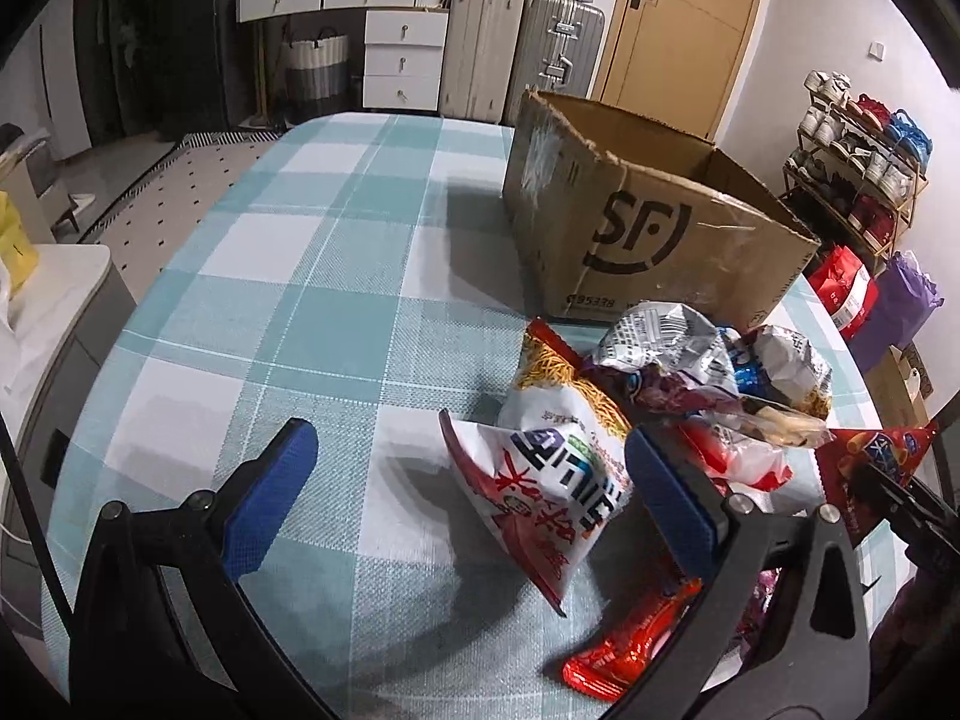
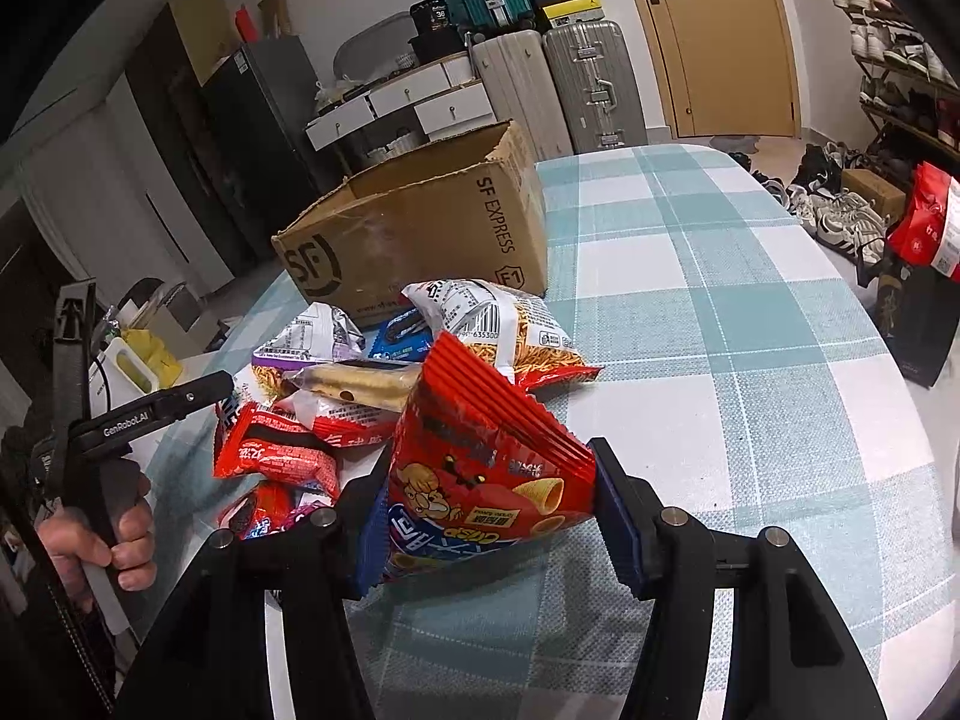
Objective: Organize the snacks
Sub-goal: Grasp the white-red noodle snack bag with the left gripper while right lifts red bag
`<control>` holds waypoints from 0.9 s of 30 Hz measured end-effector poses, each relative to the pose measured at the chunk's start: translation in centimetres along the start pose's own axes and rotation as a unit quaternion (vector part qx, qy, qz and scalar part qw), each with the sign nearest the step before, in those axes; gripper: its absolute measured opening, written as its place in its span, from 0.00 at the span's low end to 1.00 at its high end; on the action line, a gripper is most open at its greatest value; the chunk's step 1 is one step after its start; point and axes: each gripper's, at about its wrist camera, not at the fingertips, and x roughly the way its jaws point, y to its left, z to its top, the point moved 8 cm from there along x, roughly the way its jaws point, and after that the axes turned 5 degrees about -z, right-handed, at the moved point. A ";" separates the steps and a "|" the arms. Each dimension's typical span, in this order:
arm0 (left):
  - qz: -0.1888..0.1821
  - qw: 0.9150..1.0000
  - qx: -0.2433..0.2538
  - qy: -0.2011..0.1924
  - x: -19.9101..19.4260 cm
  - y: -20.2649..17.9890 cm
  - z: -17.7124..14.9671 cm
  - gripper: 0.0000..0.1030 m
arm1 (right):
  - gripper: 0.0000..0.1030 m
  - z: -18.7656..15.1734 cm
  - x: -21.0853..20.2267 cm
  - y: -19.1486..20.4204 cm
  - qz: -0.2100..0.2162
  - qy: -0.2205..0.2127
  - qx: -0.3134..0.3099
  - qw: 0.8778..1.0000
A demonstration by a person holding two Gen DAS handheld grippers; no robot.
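Right gripper (image 2: 489, 510) clamped on crinkly red foil snack bag (image 2: 480, 468), long axis upright, ridged seal on top. Left gripper (image 1: 462, 498) jaws apart over white-red bag (image 1: 540, 492).

Table (image 1: 288, 312) with teal-and-white check cloth. On it: open SF cardboard box (image 1: 648, 228) at the far side, snack pile (image 1: 660, 384) just in front of it, white-red bag (image 1: 540, 492) and red packet (image 1: 624, 648) nearest.
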 end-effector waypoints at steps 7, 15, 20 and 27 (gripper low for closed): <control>-0.043 0.998 -0.023 0.031 2.3 0.2 -0.3 0.85 | 0.58 0.1 0.0 -0.4 -0.003 -0.001 0.002 1.000; -0.115 0.992 -0.036 0.046 3.7 -0.7 -0.5 0.50 | 0.58 0.5 -0.3 -0.7 -0.006 -0.005 0.003 1.000; -0.129 0.991 -0.031 0.031 3.4 -1.0 -0.5 0.40 | 0.58 0.6 -0.8 -0.6 -0.006 -0.010 0.003 1.000; -0.123 0.992 -0.019 0.021 2.4 -0.8 -0.7 0.39 | 0.58 0.9 -2.3 -0.3 -0.006 -0.023 0.001 1.000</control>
